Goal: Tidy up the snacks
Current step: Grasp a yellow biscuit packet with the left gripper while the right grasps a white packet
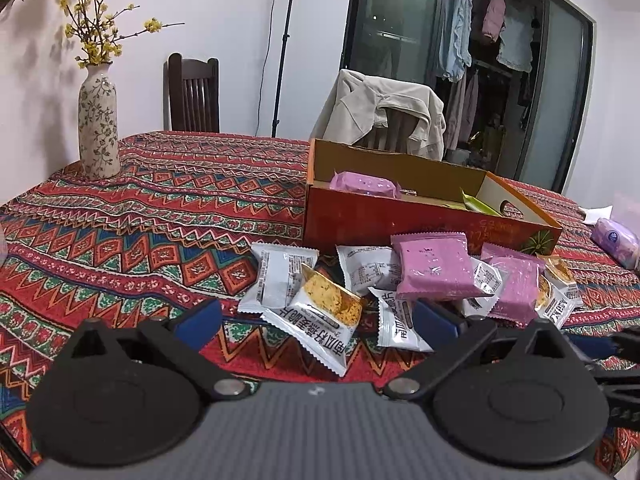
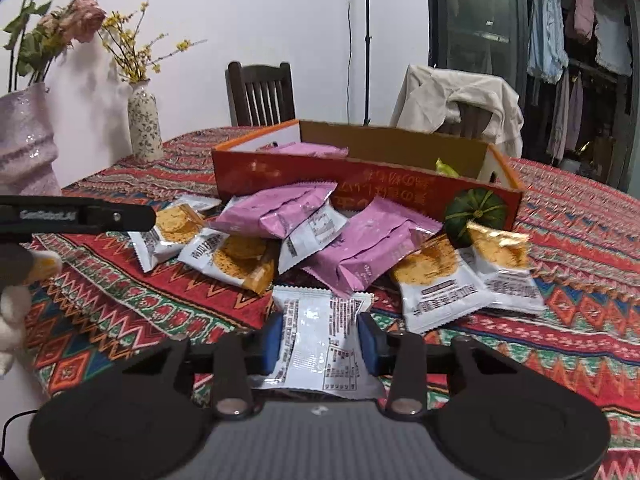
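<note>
An orange-red cardboard box [image 1: 400,218] [image 2: 360,188] stands on the patterned tablecloth, with a purple packet [image 1: 364,184] and a green packet [image 1: 480,204] inside. In front of it lies a pile of white-and-gold packets [image 1: 320,308] [image 2: 436,280] and purple packets [image 1: 434,268] [image 2: 276,212]. My right gripper [image 2: 320,338] is shut on a white snack packet [image 2: 316,344], its blue pads pressing both sides. My left gripper [image 1: 318,320] stands open over the near edge of the pile, a white-and-gold packet lying between its fingers, untouched.
A flowered vase [image 1: 98,120] [image 2: 144,120] stands at the back left, a pink vase [image 2: 24,140] nearer. Behind the table are a dark chair [image 1: 194,92] and one draped with a beige jacket [image 1: 384,112]. A purple tissue pack [image 1: 614,240] lies at the right.
</note>
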{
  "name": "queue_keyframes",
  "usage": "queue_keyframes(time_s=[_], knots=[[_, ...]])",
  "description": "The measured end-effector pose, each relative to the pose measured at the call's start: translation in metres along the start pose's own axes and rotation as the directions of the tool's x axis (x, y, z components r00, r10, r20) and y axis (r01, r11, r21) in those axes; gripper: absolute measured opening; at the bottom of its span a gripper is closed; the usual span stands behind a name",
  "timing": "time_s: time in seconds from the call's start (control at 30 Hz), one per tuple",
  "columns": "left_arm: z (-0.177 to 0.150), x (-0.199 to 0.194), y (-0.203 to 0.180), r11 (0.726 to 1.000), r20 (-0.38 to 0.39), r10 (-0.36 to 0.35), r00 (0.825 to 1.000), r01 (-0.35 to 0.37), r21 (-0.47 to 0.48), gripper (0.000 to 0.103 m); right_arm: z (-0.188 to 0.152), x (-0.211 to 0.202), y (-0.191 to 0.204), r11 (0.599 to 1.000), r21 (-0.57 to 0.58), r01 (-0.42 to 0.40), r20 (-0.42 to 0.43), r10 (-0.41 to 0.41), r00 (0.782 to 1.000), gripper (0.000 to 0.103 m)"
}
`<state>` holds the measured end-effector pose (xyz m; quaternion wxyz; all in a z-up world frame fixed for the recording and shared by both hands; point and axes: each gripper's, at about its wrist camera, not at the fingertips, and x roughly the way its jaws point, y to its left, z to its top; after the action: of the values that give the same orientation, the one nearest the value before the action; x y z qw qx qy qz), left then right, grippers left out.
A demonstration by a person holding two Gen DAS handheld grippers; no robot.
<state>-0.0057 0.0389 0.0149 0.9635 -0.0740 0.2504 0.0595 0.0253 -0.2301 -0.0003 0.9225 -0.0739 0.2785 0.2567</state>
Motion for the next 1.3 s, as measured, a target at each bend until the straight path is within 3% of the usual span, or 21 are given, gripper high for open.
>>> queue_keyframes(time_s=[0.17,0.33,0.63,0.7,0.8,0.83,0.87,0.97,1.3], knots=[[0.003,0.003,-0.002,0.999,-0.001,0.02,1.0,-0.02,0.032,0.103,0.007,-0.021,-0.01,0.998,0.014,0.064,0.077,-0.065,0.995,0.039],[0.006,0.017,-0.008,0.992,-0.018,0.058,0.998,-0.056,0.114,0.103,0.012,-0.019,-0.021,0.995,0.03,0.094,0.088,-0.096,0.991,0.039],[-0.002,0.054,-0.031,0.93,-0.05,0.147,0.988,-0.121,0.346,0.102,0.016,-0.006,-0.026,0.995,0.045,0.087,0.092,-0.091,0.992,0.039],[-0.004,0.061,-0.034,0.918,-0.056,0.161,0.985,-0.129,0.374,0.098,0.016,-0.003,-0.028,0.995,0.05,0.085,0.091,-0.09,0.992,0.039],[-0.004,0.066,-0.033,0.922,-0.066,0.144,0.987,-0.109,0.371,0.077,0.017,-0.002,-0.029,0.995,0.053,0.082,0.094,-0.086,0.992,0.039],[-0.004,0.066,-0.032,0.928,-0.071,0.124,0.99,-0.09,0.362,0.06,0.017,-0.001,-0.03,0.995,0.054,0.08,0.094,-0.085,0.992,0.039],[-0.004,0.066,-0.032,0.933,-0.079,0.097,0.992,-0.063,0.355,0.049,0.017,0.0,-0.03,0.995,0.055,0.078,0.094,-0.083,0.992,0.039],[-0.007,0.064,-0.032,0.937,-0.075,0.068,0.995,-0.038,0.348,0.045,0.016,0.002,-0.032,0.995,0.06,0.075,0.091,-0.08,0.993,0.039],[-0.003,0.046,-0.032,0.948,-0.03,0.043,0.999,-0.031,0.318,0.044,0.015,0.0,-0.033,0.996,0.062,0.066,0.107,-0.072,0.992,0.039]])
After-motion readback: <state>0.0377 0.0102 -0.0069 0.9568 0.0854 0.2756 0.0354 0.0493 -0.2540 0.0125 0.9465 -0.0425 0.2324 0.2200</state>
